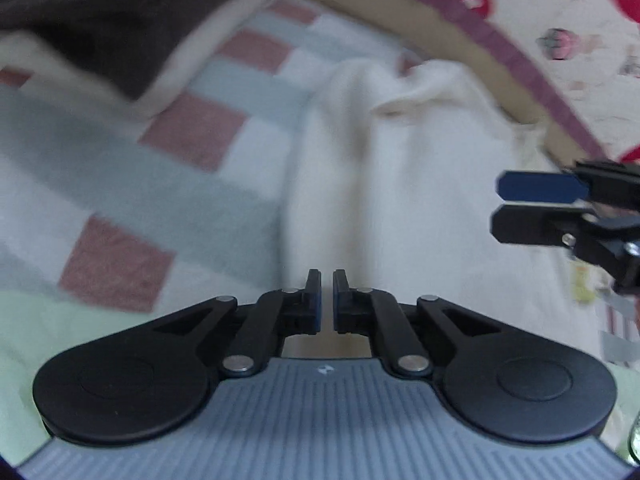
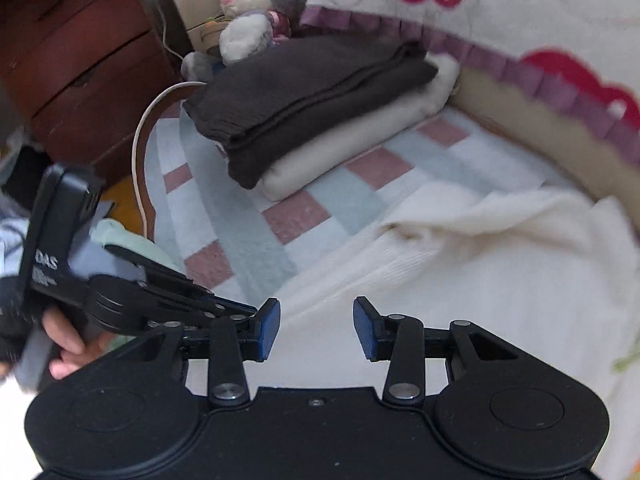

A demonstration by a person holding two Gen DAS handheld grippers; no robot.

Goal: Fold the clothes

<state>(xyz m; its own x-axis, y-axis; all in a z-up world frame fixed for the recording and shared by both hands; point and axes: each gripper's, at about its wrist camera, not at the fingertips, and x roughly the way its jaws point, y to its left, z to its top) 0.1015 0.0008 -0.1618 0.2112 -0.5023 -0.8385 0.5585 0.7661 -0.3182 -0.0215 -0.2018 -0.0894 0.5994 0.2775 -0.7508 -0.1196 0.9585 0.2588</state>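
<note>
Left gripper (image 1: 327, 296) jaws nearly clenched, empty — right gripper (image 2: 317, 328) jaws released, empty — both over cream garment (image 2: 460, 272) spread on checked bed blanket (image 2: 240, 216); folded stack (image 2: 312, 108) behind.

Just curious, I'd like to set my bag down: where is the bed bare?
The checked blanket lies bare between the folded stack and the cream garment. It is crowded by the stuffed rabbit, and where both hand-held grippers work.
</note>
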